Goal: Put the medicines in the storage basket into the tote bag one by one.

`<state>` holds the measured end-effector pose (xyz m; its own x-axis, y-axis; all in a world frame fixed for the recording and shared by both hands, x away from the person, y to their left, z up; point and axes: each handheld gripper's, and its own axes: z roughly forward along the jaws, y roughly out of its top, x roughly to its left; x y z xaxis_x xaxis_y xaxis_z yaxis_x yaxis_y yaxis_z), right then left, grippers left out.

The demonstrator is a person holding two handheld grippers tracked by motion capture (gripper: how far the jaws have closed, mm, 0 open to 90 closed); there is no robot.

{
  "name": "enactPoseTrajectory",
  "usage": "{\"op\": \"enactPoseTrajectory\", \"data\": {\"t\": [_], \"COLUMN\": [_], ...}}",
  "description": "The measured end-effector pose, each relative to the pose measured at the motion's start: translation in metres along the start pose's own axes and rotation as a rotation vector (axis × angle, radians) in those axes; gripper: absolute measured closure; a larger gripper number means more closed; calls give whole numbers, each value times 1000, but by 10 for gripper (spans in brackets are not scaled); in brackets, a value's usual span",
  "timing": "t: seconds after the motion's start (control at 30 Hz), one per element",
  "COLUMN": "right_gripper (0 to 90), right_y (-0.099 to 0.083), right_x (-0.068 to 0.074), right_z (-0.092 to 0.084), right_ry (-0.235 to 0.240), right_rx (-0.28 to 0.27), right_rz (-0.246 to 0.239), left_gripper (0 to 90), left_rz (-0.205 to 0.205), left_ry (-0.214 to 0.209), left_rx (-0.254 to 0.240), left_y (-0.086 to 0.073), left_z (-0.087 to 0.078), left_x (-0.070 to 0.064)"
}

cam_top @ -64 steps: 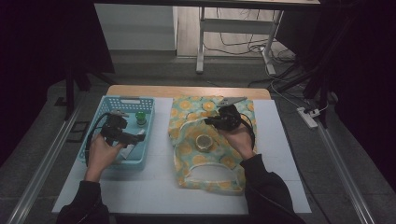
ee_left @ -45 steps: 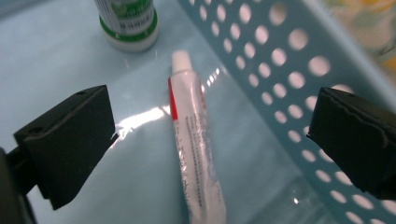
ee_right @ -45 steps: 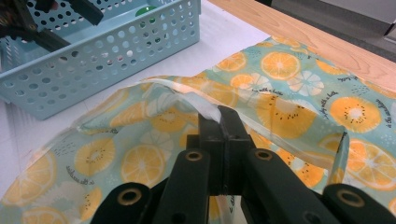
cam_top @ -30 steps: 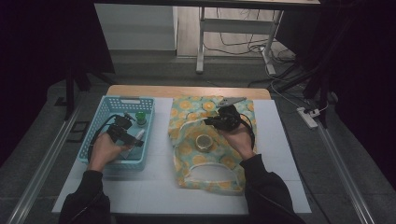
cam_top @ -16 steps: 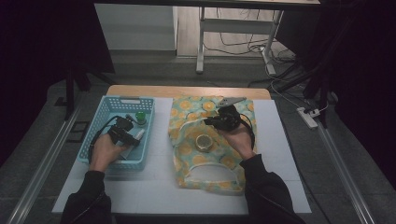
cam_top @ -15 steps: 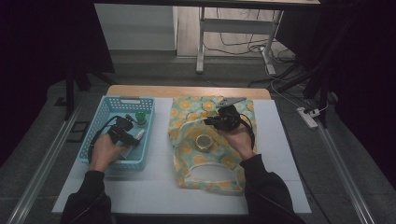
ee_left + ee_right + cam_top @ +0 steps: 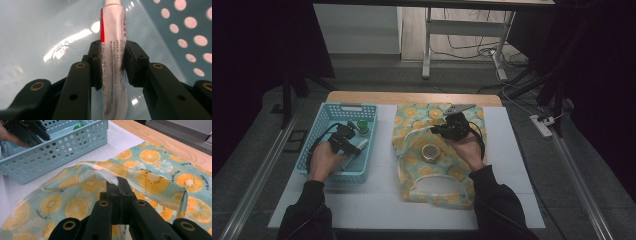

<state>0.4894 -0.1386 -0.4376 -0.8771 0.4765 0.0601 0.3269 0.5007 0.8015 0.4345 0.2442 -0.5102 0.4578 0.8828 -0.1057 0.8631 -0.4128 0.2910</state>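
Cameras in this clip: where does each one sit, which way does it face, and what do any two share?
High view: above the person's side, looking forward and down; forearms, both hands, blue basket.
Left gripper view: rides the left gripper, facing the basket floor; fingers clamp a white tube.
Right gripper view: rides the right gripper, facing across the fruit-print bag, pinching its rim.
Shared: right gripper and high views both show basket and bag.

The tube point(image 7: 113, 62) runs off the top and bottom of the left gripper view, so its cap and tail are cut off. Its small print is too blurry to read. From above, the green thing point(image 7: 361, 126) in the basket point(image 7: 327, 112) is too small to name. The round tin point(image 7: 430, 152) on the fruit bag point(image 7: 412, 130) is too small to tell its label.
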Motion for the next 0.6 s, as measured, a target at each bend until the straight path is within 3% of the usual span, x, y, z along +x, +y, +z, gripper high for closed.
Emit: {"op": "enactPoseTrajectory", "data": {"t": [0.2, 0.33, 0.6], "right_gripper": [895, 895, 896], "right_y": [0, 0, 1], "right_x": [0, 0, -1], "right_z": [-1, -1, -2], "right_ry": [-1, -2, -1], "right_rx": [-3, -4, -10], "right_rz": [1, 5, 7], "left_gripper": [688, 688, 688], "left_rz": [-18, -1, -3], "left_ry": [-7, -6, -53], "left_rx": [-34, -74, -130], "left_y": [0, -1, -3], "left_z": [-7, -17, -38], "left_x": [2, 3, 1]}}
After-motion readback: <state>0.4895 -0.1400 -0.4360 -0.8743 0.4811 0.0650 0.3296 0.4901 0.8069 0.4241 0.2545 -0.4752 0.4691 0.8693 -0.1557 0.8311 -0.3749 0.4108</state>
